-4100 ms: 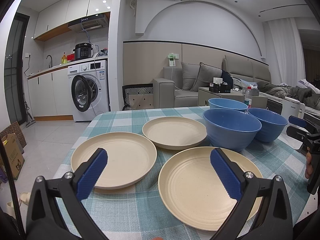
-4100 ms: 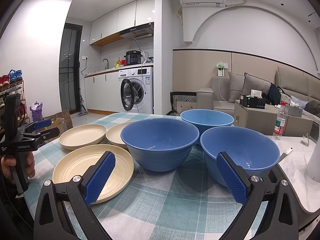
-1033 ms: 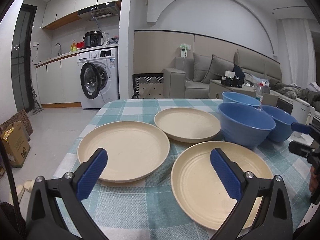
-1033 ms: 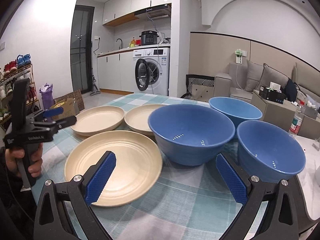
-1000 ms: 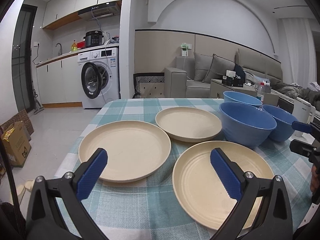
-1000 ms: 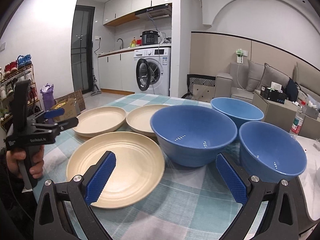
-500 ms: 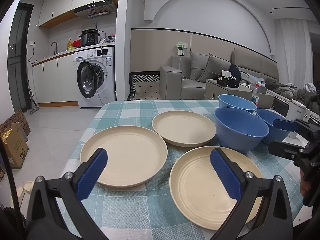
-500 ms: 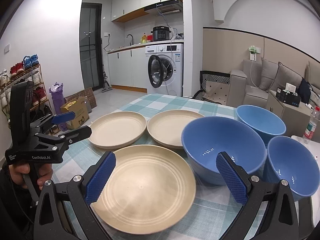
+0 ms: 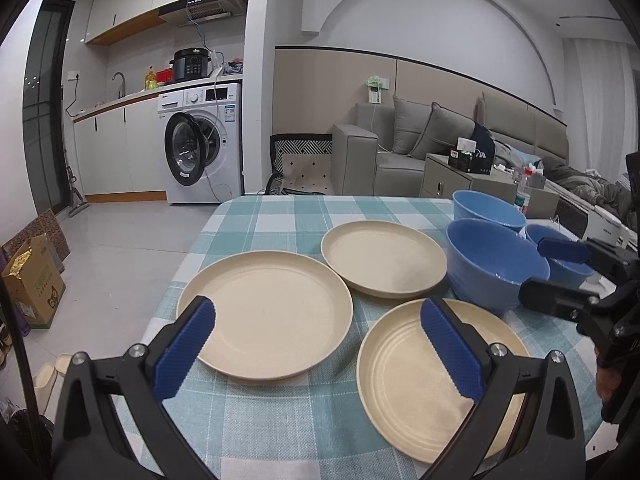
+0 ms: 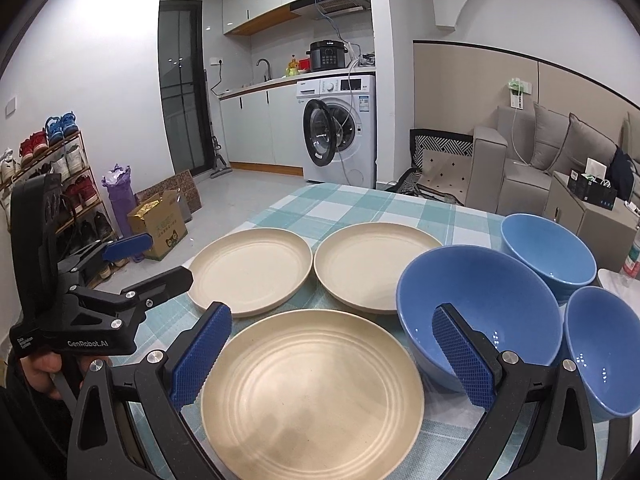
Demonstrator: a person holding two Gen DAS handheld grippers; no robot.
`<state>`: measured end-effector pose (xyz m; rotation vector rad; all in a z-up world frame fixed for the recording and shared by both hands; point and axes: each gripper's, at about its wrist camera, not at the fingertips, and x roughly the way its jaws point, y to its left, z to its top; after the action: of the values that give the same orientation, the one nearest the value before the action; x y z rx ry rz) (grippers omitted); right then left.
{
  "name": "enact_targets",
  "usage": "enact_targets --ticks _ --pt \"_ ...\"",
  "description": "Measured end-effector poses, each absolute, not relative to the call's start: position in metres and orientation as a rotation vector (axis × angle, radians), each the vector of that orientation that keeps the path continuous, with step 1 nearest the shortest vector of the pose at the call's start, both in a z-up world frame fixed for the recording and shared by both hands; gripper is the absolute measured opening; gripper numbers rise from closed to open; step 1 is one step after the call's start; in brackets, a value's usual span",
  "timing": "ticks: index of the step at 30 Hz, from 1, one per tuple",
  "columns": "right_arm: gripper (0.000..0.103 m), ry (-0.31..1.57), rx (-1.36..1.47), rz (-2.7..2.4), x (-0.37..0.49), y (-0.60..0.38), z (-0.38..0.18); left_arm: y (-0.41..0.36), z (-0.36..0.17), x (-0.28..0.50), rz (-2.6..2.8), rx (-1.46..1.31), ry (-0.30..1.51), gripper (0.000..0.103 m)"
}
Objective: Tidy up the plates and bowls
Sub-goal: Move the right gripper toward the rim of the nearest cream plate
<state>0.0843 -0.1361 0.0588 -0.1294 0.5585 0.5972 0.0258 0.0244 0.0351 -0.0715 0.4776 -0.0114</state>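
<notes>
Three cream plates lie on the checked tablecloth: a near ridged plate (image 10: 312, 392) (image 9: 404, 376), a left plate (image 9: 266, 312) (image 10: 250, 266) and a far plate (image 9: 382, 258) (image 10: 372, 264). Three blue bowls stand to their right: a big bowl (image 10: 476, 306) (image 9: 492, 260), a far bowl (image 10: 546, 250) (image 9: 486, 210) and a right bowl (image 10: 606, 346) (image 9: 560, 260). My left gripper (image 9: 316, 346) hangs open between the left plate and the ridged plate. My right gripper (image 10: 332, 354) is open over the ridged plate, its right finger in front of the big bowl. Both hold nothing.
The table's left edge (image 9: 180, 264) drops to a tiled floor with a cardboard box (image 9: 34, 280). A washing machine (image 9: 200, 144) and a grey sofa (image 9: 400, 148) stand beyond. A shoe rack (image 10: 48, 184) lines the left wall. A hand (image 10: 44, 364) holds the left gripper's handle.
My right gripper has swung left, from facing the bowls to over the near ridged plate. The left gripper has drawn back and slid a little left. Both stayed open.
</notes>
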Motion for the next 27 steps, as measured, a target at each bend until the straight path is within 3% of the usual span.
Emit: enact_targets --ticks 19,27 --pt "0.101 0.622 -0.137 0.586 0.129 -0.088 0.074 0.073 0.031 0.049 0.099 -0.152 0.498 0.103" --pt "0.094 0.681 -0.162 0.591 0.147 -0.061 0.056 0.097 0.019 0.056 0.141 -0.206 0.548 0.103"
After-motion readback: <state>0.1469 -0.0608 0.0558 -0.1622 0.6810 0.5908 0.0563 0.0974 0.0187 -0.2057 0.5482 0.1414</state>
